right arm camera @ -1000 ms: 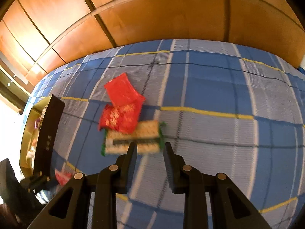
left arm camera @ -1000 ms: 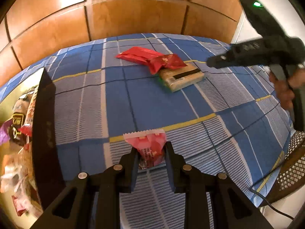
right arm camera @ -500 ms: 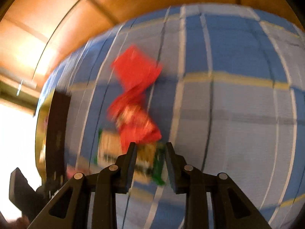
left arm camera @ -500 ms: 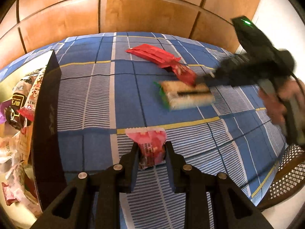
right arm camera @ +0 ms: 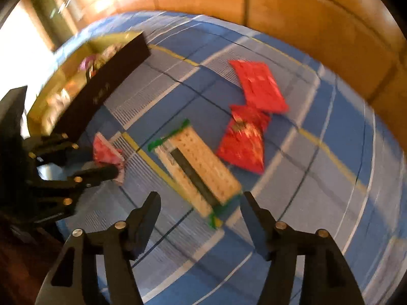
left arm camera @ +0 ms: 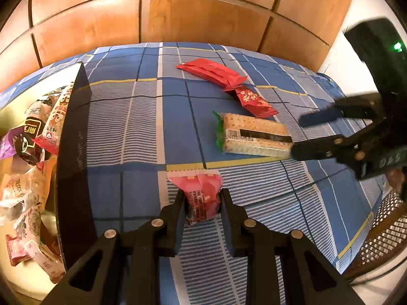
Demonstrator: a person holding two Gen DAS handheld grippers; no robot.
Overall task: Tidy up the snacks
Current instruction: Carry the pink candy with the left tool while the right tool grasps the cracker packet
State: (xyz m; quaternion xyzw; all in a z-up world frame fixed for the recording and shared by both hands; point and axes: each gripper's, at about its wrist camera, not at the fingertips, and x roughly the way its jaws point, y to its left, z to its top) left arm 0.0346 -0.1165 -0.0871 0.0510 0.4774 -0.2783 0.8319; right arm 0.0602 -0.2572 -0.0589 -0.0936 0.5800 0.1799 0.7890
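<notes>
My left gripper point(left arm camera: 203, 198) is shut on a small pink snack packet point(left arm camera: 197, 183), held just above the blue checked cloth point(left arm camera: 127, 127). A cracker pack with green ends point(left arm camera: 254, 137) lies flat in the middle. My right gripper point(right arm camera: 199, 200) hovers over the pack's near end point(right arm camera: 198, 167) with its jaws opening; the pads do not touch the pack. Seen from the left wrist, the right gripper point(left arm camera: 305, 133) sits at the pack's right end. Two red packets lie beyond it, a long flat one point(left arm camera: 211, 71) and a smaller one point(left arm camera: 254, 100).
A black-walled box with a gold inside point(left arm camera: 73, 152) stands at the left, holding several snacks. A wicker chair point(left arm camera: 381, 233) shows past the table's right edge. Wood panelling point(left arm camera: 203, 15) backs the table. A hand point(left arm camera: 396, 180) holds the right gripper.
The cracker pack has slid nearer, out from under the small red packet. The right gripper rolled, swung to the pack's end and spread its jaws. The left gripper kept its hold.
</notes>
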